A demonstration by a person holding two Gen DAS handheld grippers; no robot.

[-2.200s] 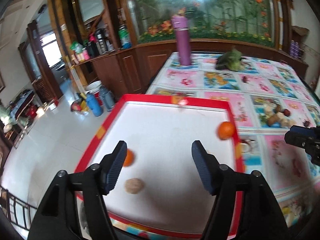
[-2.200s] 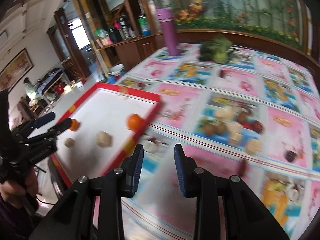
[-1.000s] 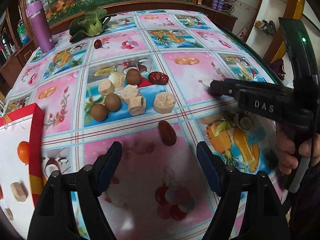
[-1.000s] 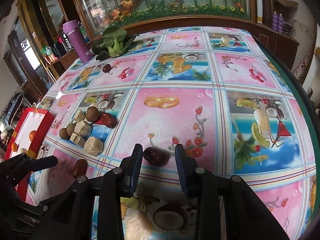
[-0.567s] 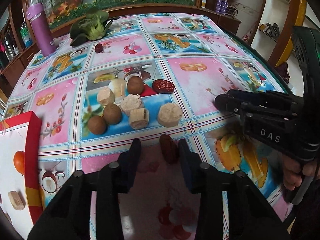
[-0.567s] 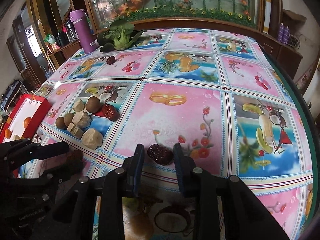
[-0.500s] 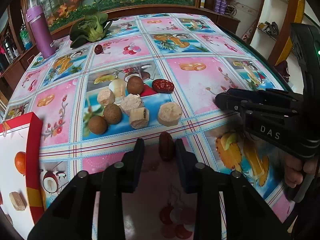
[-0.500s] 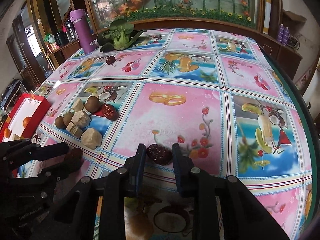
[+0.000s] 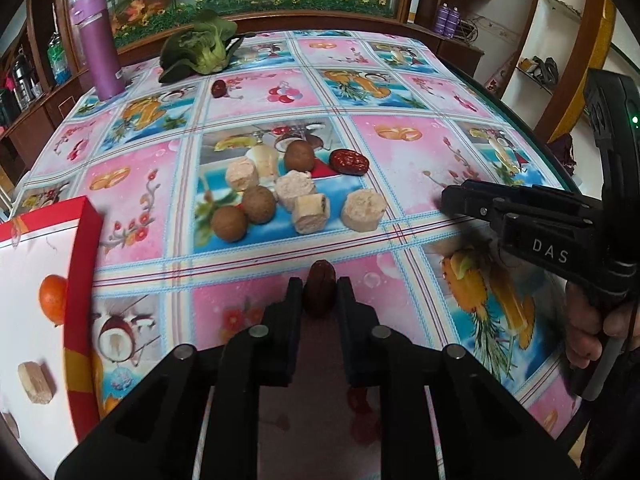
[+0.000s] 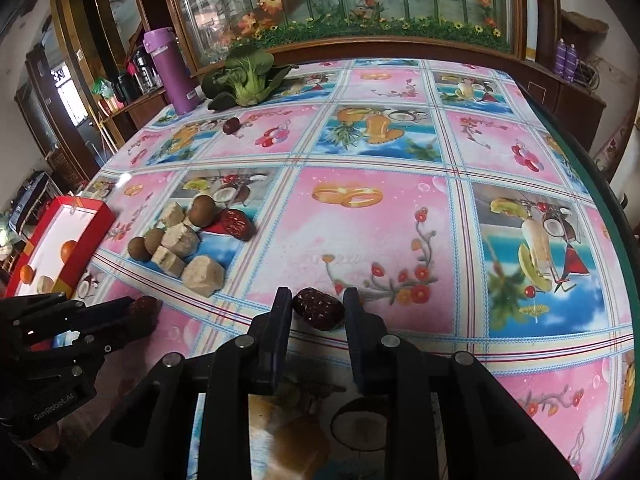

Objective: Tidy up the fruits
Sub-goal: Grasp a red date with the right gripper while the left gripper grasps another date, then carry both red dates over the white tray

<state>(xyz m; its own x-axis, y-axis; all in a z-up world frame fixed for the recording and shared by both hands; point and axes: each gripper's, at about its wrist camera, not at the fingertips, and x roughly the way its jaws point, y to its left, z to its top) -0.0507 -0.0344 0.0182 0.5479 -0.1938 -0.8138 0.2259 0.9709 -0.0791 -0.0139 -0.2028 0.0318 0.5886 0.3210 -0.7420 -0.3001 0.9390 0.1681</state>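
A: Far left first?
B: Red-rimmed tray (image 9: 82,268) with a white floor at the table's left edge. An orange (image 9: 53,299) and a pale chunk (image 9: 36,377) lie in it.

A: Next over?
B: Purple bottle (image 9: 98,46) upright at the far left of the tablecloth (image 9: 400,152), leafy greens (image 9: 200,50) beside it, a lone dark fruit (image 9: 219,88) just in front of the greens.

A: Middle?
B: A cluster of three brown round fruits (image 9: 259,204) and pale cut chunks (image 9: 364,211), mostly touching, with a red date (image 9: 349,161) at its right edge.

A: Left gripper?
B: Left gripper (image 9: 319,292) is closed on a dark brown date (image 9: 319,289), pinched between both fingers, low over a pink square near the front edge. Whether the date touches the cloth, can't tell.

A: Right gripper?
B: Right gripper (image 10: 318,309) brackets a dark red date (image 10: 319,308) lying on the cloth. Left finger (image 10: 281,312) is touching or nearly so, right finger (image 10: 354,314) is at its end. Real squeeze or not, can't tell. A hand (image 9: 596,332) holds that tool at the right edge.
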